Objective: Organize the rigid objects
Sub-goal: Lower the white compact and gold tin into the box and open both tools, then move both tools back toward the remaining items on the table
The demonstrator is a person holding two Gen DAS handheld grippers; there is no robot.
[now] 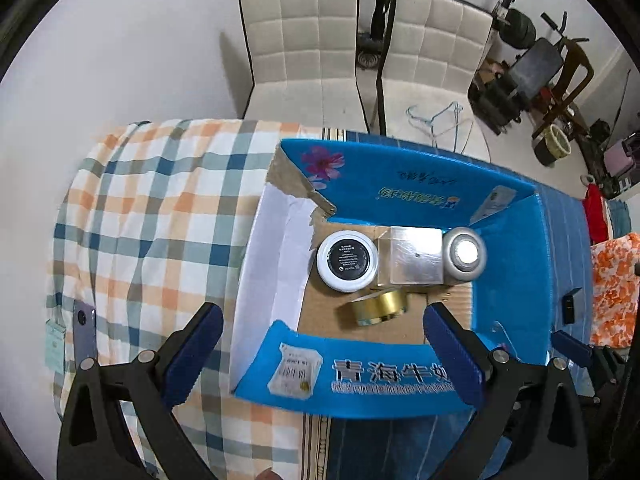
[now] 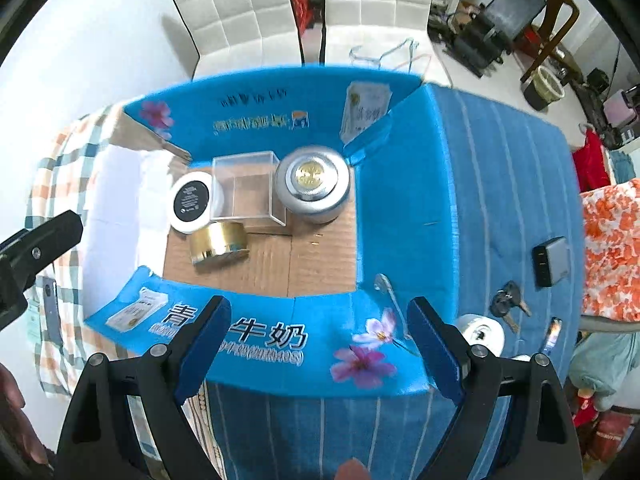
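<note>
Both tools hang above the blue box (image 2: 400, 200), each with its jaws wide apart and nothing between them. Four things already sit inside the box: a white jar (image 2: 191, 202), a clear cube (image 2: 248, 188), a silver tin (image 2: 313, 185) and a gold lid (image 2: 218, 245) tipped on its side in front of them.

What is left lies outside the box, off its right wall on the striped blue cloth (image 2: 500, 168): a bunch of keys (image 2: 508, 303), a black charger (image 2: 551, 261) and a white round thing (image 2: 480, 334) close to the box's near right corner. From the right tool (image 2: 320, 352) these lie just to the right and a little forward; the left tool (image 1: 324, 354) is over the box's opposite, left side. So the right hand looks nearer for the next pick. The keys lie with their long axis slanting away from the box, which probably calls for a wrist turn.
</note>
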